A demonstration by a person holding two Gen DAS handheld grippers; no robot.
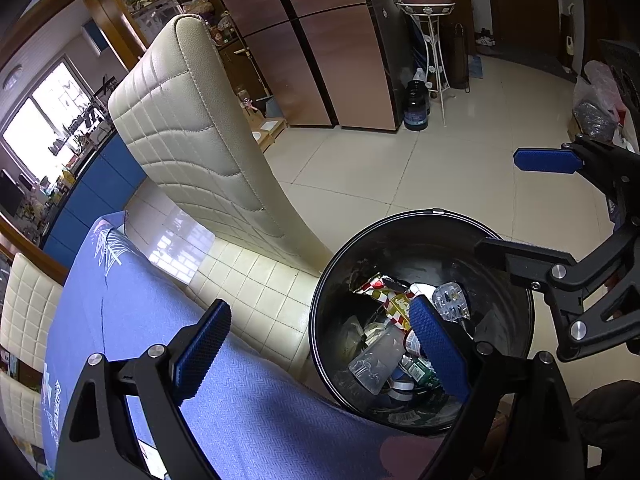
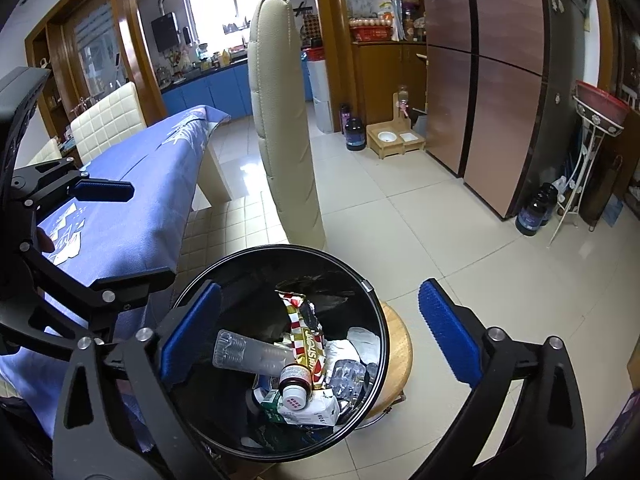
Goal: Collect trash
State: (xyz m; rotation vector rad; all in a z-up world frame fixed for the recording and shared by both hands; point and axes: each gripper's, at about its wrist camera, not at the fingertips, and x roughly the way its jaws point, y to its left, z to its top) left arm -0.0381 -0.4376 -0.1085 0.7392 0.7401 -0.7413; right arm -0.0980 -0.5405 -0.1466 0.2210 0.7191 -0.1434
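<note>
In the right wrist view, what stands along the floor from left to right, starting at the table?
Blue-clothed table → cream padded chair back → dark jar → wooden pet-bowl stand → brown-panelled cabinet → white wire stand.

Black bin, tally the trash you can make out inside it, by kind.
Bottles: 2
Snack wrapper: 1
Blister pack: 1
Small cartons: 2
Total: 6 clearly visible; more lies underneath, too hidden to count.

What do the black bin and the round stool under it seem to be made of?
Black bin: probably glossy plastic or painted metal; the rim shines, so I cannot tell which.
Round stool: looks like light wood with a smooth finish; its seat shows a pale, grain-like surface.
</note>
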